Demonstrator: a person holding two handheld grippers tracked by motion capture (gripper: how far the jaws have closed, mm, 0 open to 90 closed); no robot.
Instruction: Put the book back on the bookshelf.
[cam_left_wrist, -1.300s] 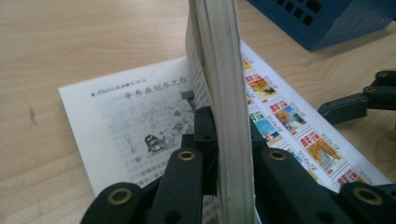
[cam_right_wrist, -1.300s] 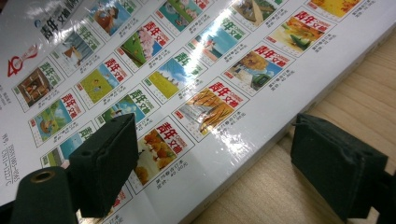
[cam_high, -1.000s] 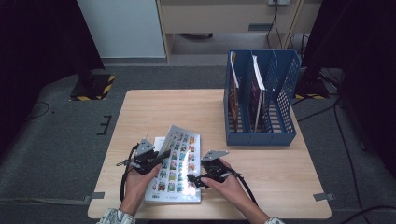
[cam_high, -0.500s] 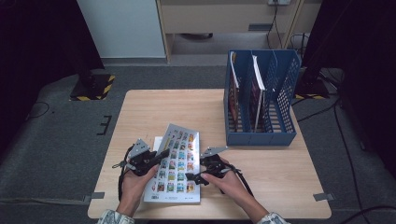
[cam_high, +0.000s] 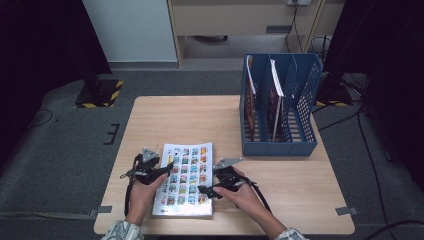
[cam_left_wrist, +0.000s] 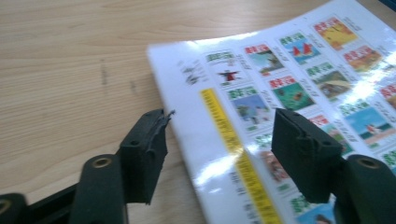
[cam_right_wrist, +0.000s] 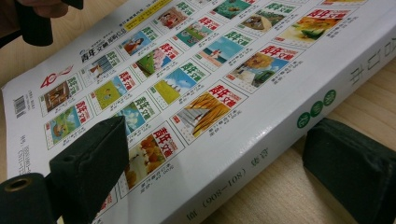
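We see a thick white book (cam_high: 186, 179) lying flat near the table's (cam_high: 200, 120) front edge, its cover gridded with small colourful pictures. Its long axis runs front to back, spine toward our right gripper (cam_high: 206, 190). Print is too blurred to read. Our left gripper (cam_high: 169, 166) has just been opening; both straddle the book's edges, jaws apart, gripping nothing.

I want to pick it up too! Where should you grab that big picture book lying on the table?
Probably by its thick spine. The book lies flat, so the top gives nothing to pinch. The right gripper comes in level from the side, open, one jaw above the cover and one beside the spine on the table.
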